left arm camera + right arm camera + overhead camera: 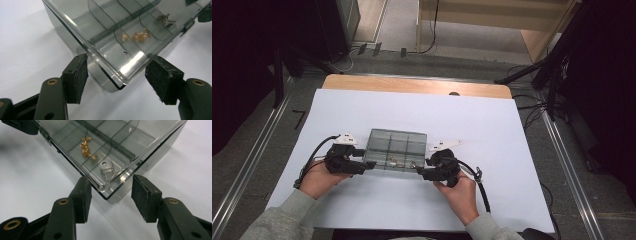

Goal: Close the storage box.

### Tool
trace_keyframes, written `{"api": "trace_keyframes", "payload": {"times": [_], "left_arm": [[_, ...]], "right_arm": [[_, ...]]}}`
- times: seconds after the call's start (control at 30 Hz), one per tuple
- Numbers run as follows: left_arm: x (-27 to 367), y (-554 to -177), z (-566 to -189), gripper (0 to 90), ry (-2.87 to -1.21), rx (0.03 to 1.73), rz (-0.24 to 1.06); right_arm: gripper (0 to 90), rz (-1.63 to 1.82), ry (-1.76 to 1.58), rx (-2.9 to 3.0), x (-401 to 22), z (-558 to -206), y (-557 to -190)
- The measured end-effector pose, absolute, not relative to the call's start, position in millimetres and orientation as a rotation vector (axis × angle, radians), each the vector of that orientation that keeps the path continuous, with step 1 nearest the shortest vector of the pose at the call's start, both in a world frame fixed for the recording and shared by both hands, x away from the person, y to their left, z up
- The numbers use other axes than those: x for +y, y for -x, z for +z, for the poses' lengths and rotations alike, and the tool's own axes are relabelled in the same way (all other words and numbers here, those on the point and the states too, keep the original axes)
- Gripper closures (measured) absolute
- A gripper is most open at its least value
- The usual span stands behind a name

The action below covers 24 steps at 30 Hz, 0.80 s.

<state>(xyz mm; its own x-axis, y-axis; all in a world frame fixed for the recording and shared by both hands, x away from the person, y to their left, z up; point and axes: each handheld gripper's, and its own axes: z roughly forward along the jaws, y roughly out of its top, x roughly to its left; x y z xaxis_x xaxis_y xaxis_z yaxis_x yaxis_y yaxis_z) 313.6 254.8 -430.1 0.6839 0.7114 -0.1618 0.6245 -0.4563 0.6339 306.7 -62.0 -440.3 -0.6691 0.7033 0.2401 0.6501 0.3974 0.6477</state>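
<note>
A smoky clear compartment box (pixel 396 149) with a shut lid lies on the white sheet in the middle of the table. Gold bits (pixel 136 36) and silver screws (pixel 110 171) lie in its near compartments. My left gripper (pixel 365 166) is at the box's near left corner, and in the left gripper view that corner (pixel 117 85) sits between the spread pads (pixel 76 77). My right gripper (pixel 423 173) straddles the near right corner (pixel 106 192) the same way, pads (pixel 143 197) beside the walls. Neither pair of pads visibly presses on the box.
The white sheet (pixel 492 130) covers most of a wooden table (pixel 412 86), with bare sheet on all sides of the box. Each gripper trails a black cable (pixel 482 192) toward the near edge. Beyond the table are floor rails, cables and dark stands (pixel 557 65).
</note>
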Motion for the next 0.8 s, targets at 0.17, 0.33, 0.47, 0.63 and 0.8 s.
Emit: {"api": "trace_keyframes", "payload": {"times": [0.17, 0.33, 0.47, 0.63, 0.8], "left_arm": [[252.0, -312.5, -432.3, 32.8, -2.24, 1.011, 0.172], [250.0, -312.3, -432.9, 32.9, -2.239, 1.02, 0.173], [248.3, -313.0, -433.3, 32.7, -2.235, 1.039, 0.166], [246.0, -314.8, -435.1, 32.0, -2.219, 1.061, 0.152], [244.6, -316.9, -436.0, 31.2, -2.214, 1.068, 0.145]], "right_arm": [[49.5, 1.123, -1.219, 2.564, -59.6, -444.3, -303.5], [50.7, 1.118, -1.196, 2.563, -61.3, -444.3, -304.9], [51.2, 1.118, -1.201, 2.556, -62.8, -444.5, -306.4], [52.2, 1.12, -1.204, 2.542, -64.1, -444.6, -309.6], [52.3, 1.103, -1.211, 2.534, -64.3, -443.8, -311.9]]}}
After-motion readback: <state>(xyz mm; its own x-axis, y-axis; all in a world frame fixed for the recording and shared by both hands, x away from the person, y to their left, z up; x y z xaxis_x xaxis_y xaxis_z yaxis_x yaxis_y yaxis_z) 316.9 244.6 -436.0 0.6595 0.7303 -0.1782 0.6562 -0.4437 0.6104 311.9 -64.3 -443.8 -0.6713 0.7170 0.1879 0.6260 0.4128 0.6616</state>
